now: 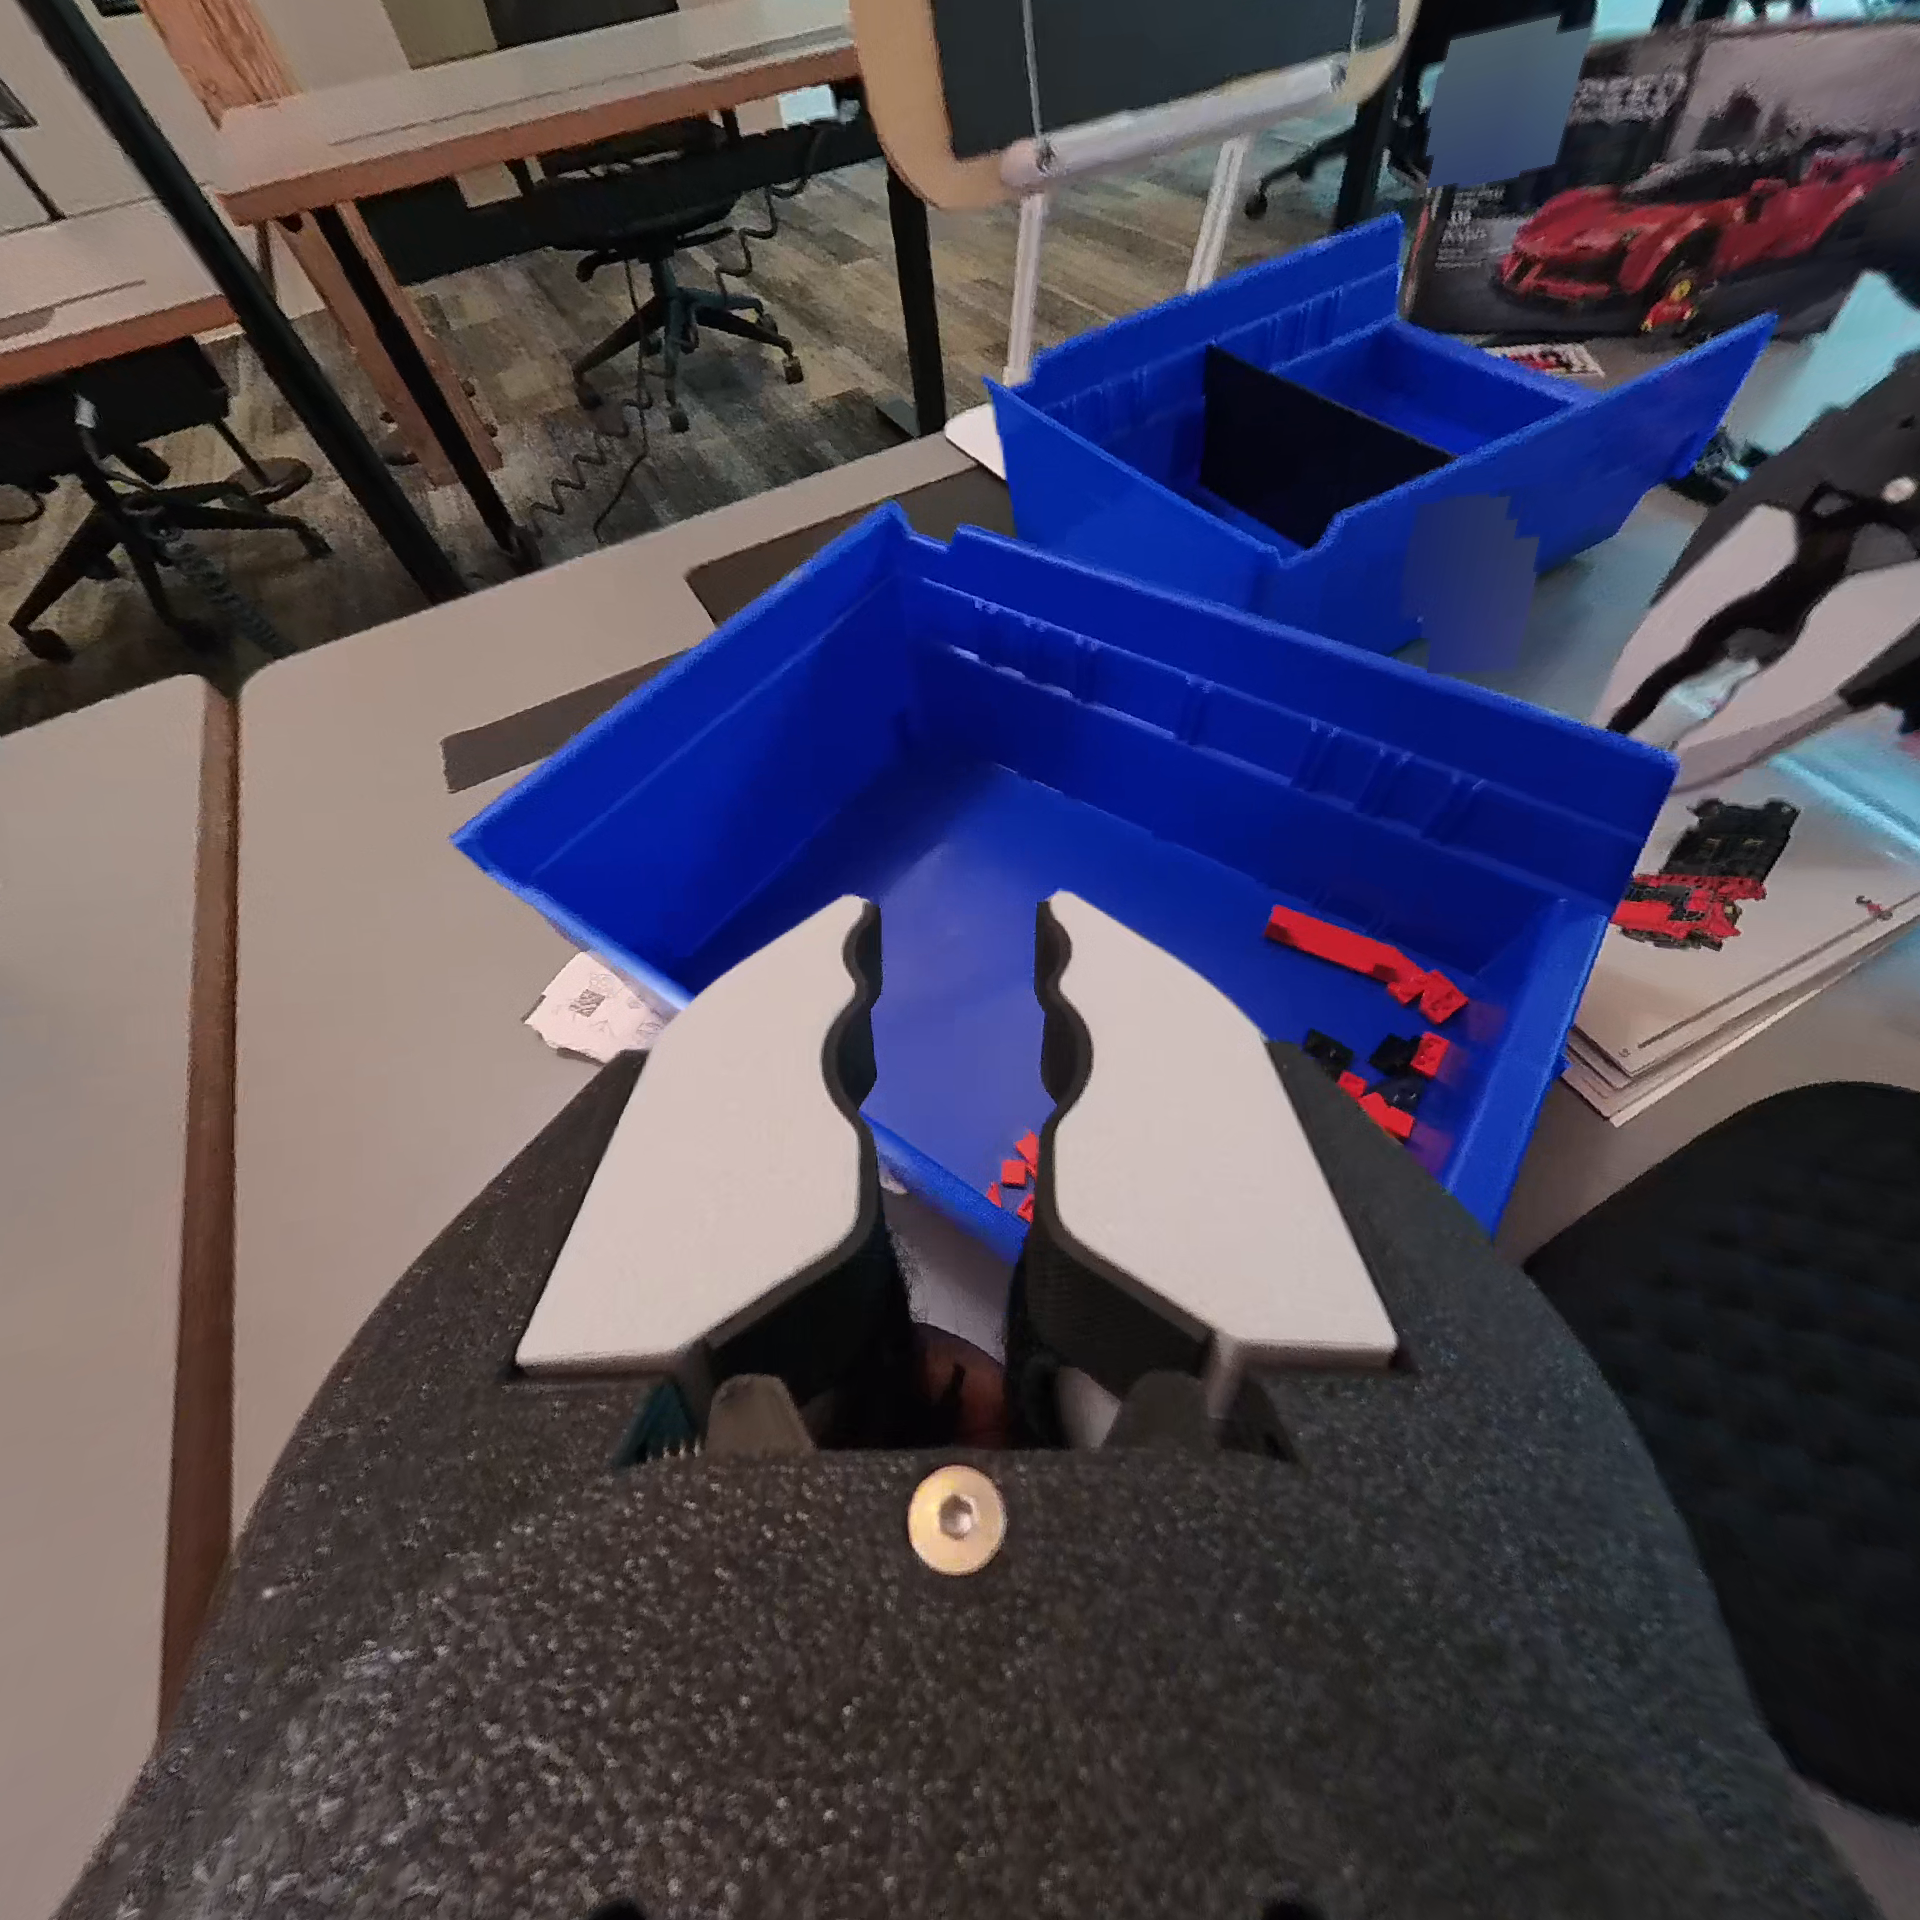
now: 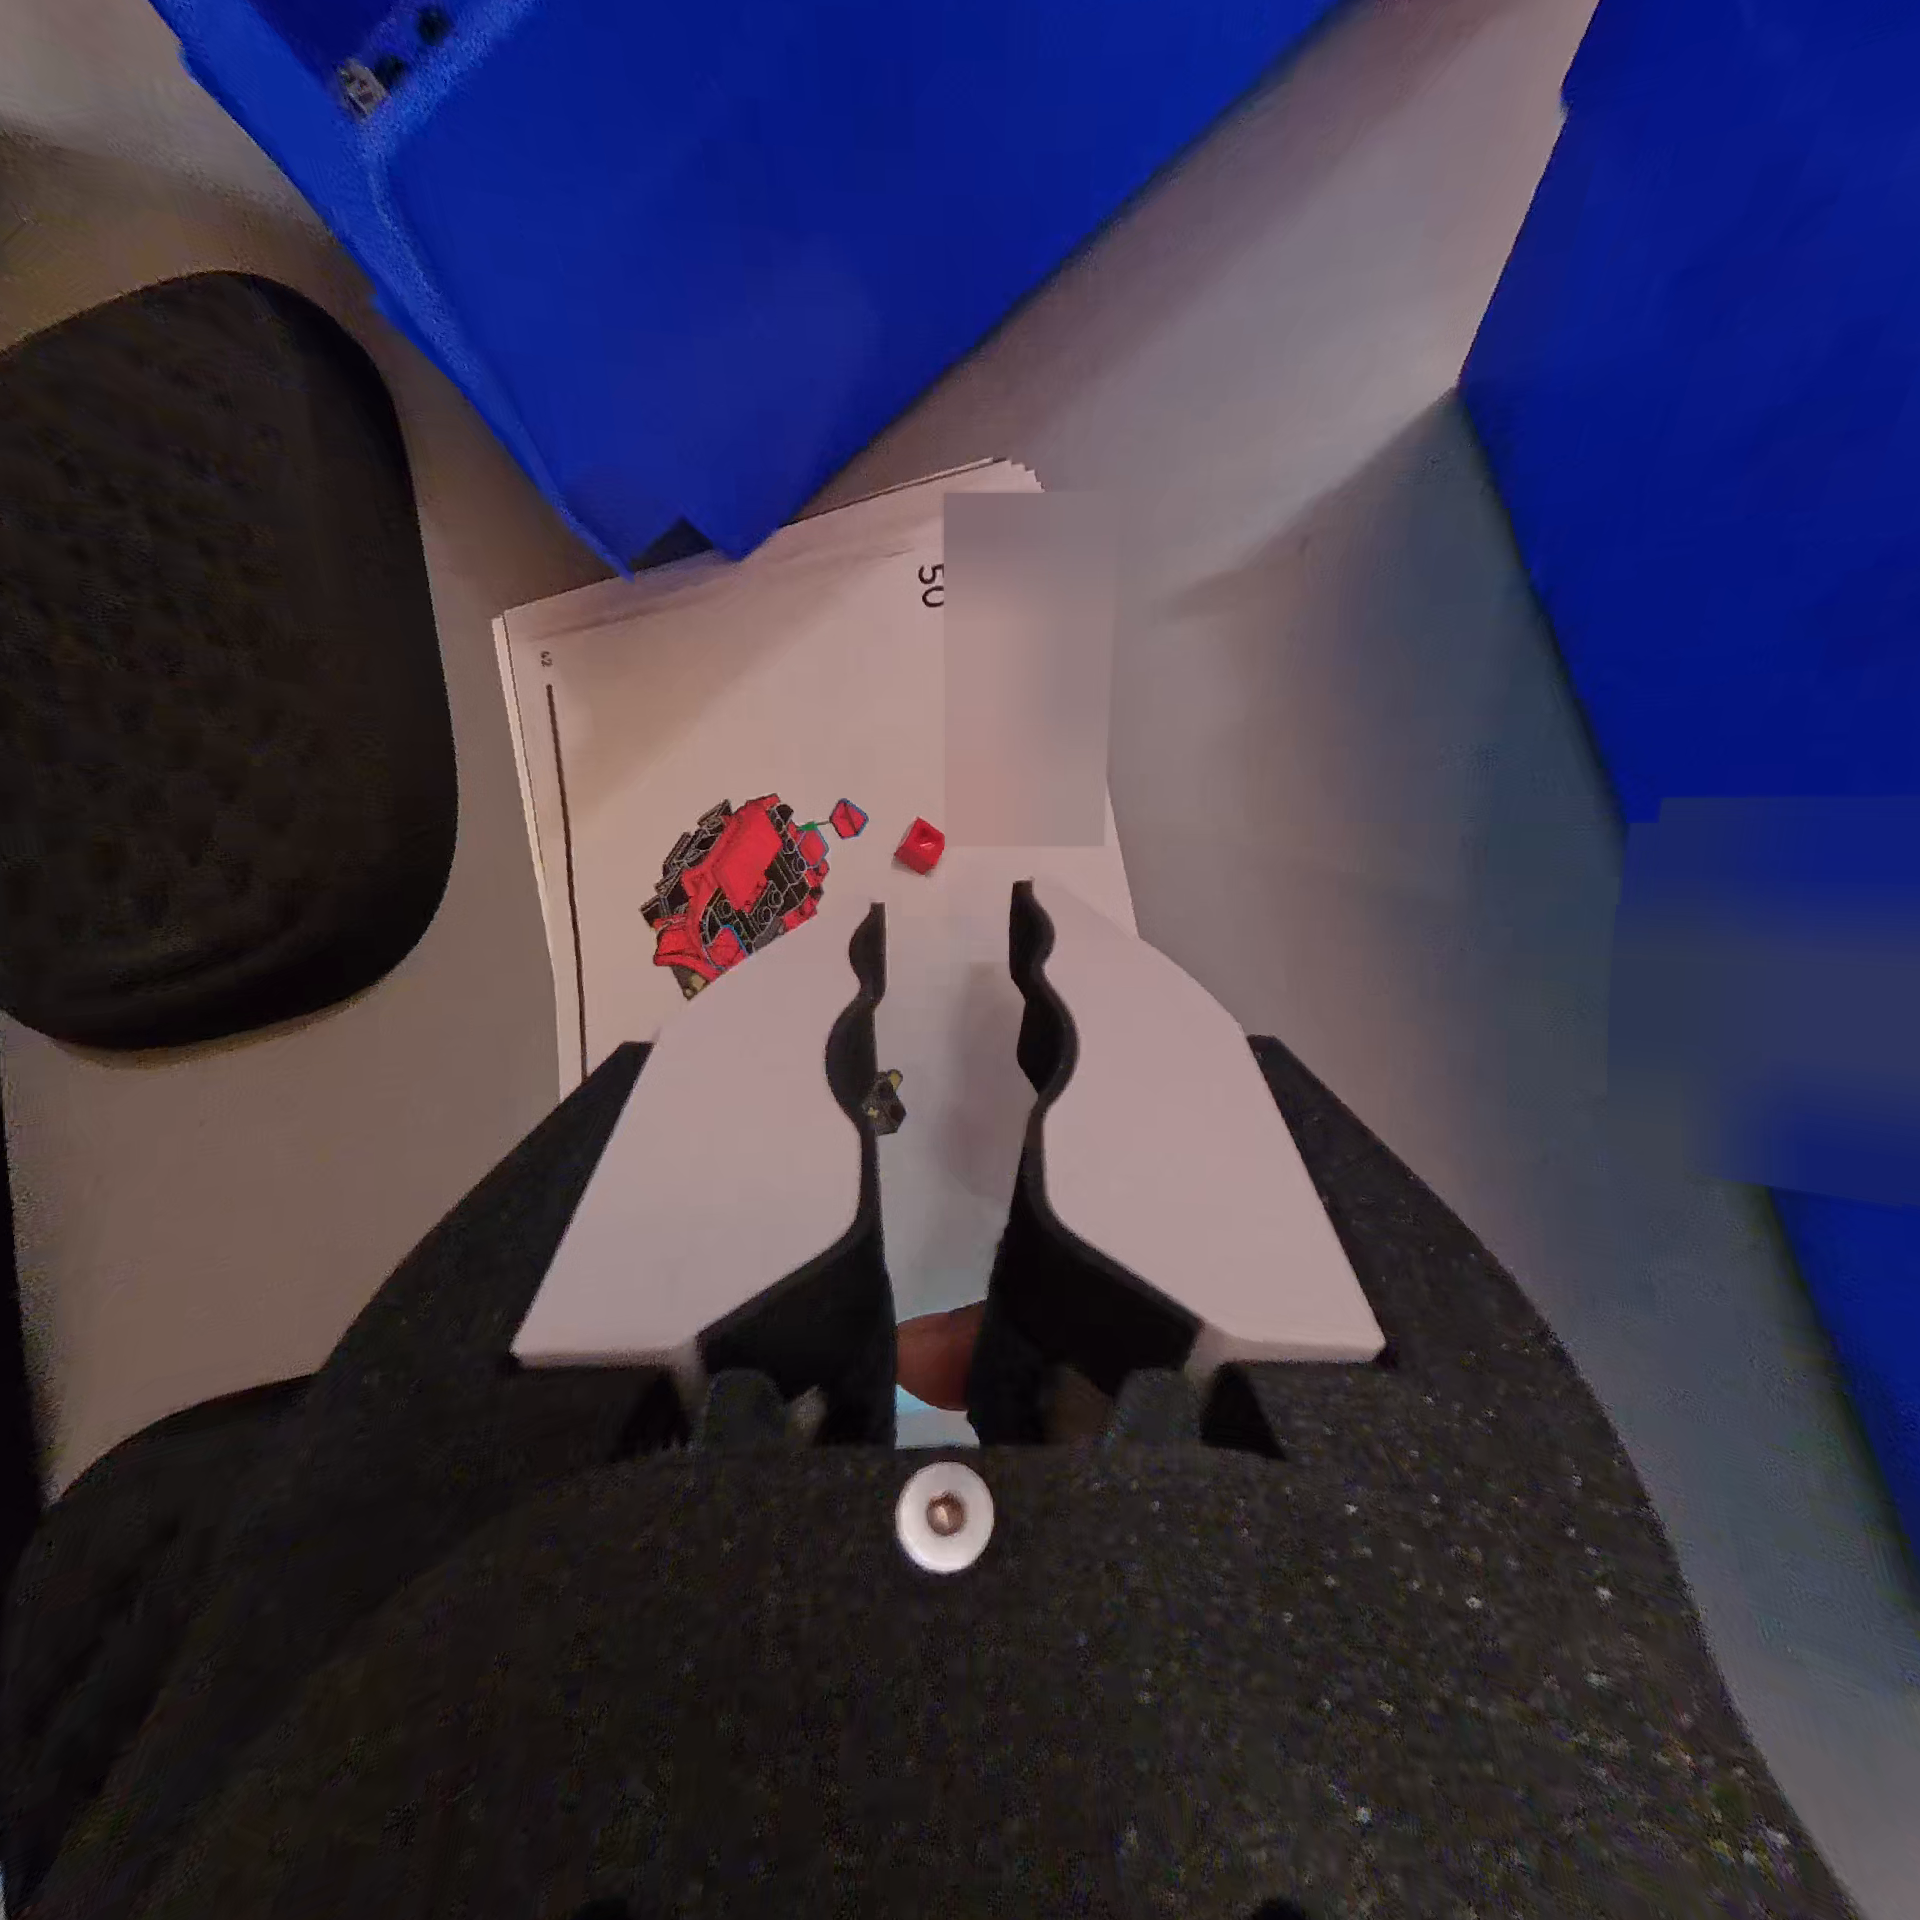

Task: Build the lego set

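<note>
Both tongs, left (image 1: 956, 914) and right (image 2: 945, 899), hang parted and empty. That tiny red brick (image 2: 918, 844) just past the right tips could easily skid across the slick instruction booklet (image 2: 727, 707) if nudged off-centre.

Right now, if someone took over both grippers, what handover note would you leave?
Left gripper: open, empty, over the near blue bin, which holds loose red and black pieces.
Right gripper: open, empty, above the instruction booklet; a small red brick lies on the page ahead of its tips.
Done: no assembled model in view.
Left: pick pieces and build per the booklet.
</note>
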`<action>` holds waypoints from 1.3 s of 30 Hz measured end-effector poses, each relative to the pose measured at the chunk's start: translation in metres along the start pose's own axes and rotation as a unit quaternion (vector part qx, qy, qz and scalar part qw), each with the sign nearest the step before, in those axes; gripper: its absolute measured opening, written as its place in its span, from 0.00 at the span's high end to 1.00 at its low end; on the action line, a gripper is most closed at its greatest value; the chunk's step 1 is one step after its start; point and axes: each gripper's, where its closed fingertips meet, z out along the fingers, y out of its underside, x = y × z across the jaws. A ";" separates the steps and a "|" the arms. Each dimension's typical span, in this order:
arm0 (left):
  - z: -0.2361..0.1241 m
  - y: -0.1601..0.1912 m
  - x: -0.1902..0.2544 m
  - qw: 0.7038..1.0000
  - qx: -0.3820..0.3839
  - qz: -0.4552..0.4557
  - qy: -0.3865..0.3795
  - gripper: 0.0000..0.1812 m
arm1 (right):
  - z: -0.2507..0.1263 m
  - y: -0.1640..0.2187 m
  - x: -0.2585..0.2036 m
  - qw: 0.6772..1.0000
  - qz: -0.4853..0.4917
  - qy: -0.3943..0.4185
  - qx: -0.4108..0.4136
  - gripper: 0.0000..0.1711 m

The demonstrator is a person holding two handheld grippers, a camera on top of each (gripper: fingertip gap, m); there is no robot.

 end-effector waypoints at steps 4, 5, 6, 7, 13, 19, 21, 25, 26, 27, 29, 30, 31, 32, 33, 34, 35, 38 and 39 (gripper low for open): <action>-0.011 -0.014 -0.022 0.999 0.014 -0.011 -0.045 0.85 | -0.016 -0.020 0.004 0.999 -0.036 0.025 0.005 0.88; -0.013 -0.017 -0.026 0.998 0.019 -0.007 -0.053 0.85 | -0.021 -0.026 0.007 0.998 -0.048 0.036 0.007 0.89; -0.014 -0.019 -0.028 0.998 0.028 -0.008 -0.058 0.85 | -0.025 -0.032 0.008 0.997 -0.057 0.047 0.006 0.89; -0.015 -0.020 -0.029 0.998 0.039 -0.012 -0.057 0.85 | -0.030 -0.037 0.009 0.997 -0.063 0.054 0.004 0.90; -0.012 -0.006 -0.033 0.998 0.025 -0.022 -0.053 0.85 | -0.036 -0.039 0.007 0.992 -0.087 0.090 0.024 0.92; -0.006 -0.012 -0.020 0.999 0.030 -0.009 -0.029 0.85 | -0.046 -0.024 0.012 0.988 -0.003 0.104 0.115 0.95; -0.004 -0.014 -0.013 0.999 0.031 -0.001 -0.018 0.85 | -0.047 -0.014 0.013 0.986 0.024 0.099 0.132 0.95; -0.001 -0.016 -0.006 1.000 0.024 0.009 -0.013 0.85 | -0.043 -0.002 0.012 0.983 0.055 0.090 0.151 0.95; 0.000 -0.014 -0.006 1.000 0.017 0.013 -0.017 0.85 | -0.041 -0.002 0.011 0.982 0.060 0.085 0.159 0.95; 0.001 -0.012 -0.007 1.000 0.010 0.015 -0.021 0.85 | -0.038 -0.002 0.010 0.981 0.064 0.078 0.163 0.95; 0.002 -0.009 -0.009 1.000 0.002 0.014 -0.026 0.85 | -0.032 -0.001 0.007 0.985 0.064 0.065 0.147 0.95; 0.002 -0.008 -0.010 1.000 0.000 0.012 -0.029 0.85 | -0.030 -0.002 0.005 0.987 0.057 0.061 0.134 0.95; 0.002 -0.007 -0.012 0.999 -0.004 0.010 -0.035 0.85 | -0.029 -0.006 0.002 0.990 0.044 0.055 0.124 0.94; 0.002 -0.005 -0.014 0.999 -0.010 0.011 -0.043 0.85 | -0.028 -0.013 -0.004 0.992 0.025 0.040 0.119 0.93; 0.002 -0.003 -0.015 0.999 -0.018 0.015 -0.048 0.85 | -0.028 -0.023 -0.014 0.993 0.000 0.011 0.120 0.90; 0.001 0.000 -0.016 0.998 -0.024 0.019 -0.051 0.85 | -0.028 -0.035 -0.026 0.992 -0.028 -0.026 0.123 0.86; 0.001 0.002 -0.017 0.998 -0.029 0.020 -0.052 0.85 | -0.028 -0.047 -0.036 0.989 -0.055 -0.054 0.124 0.84; -0.001 0.005 -0.022 0.998 -0.033 0.013 -0.060 0.85 | -0.026 -0.086 -0.049 0.981 -0.127 -0.086 0.121 0.83; -0.001 0.007 -0.025 0.997 -0.033 0.008 -0.064 0.85 | -0.026 -0.100 -0.052 0.977 -0.149 -0.094 0.120 0.83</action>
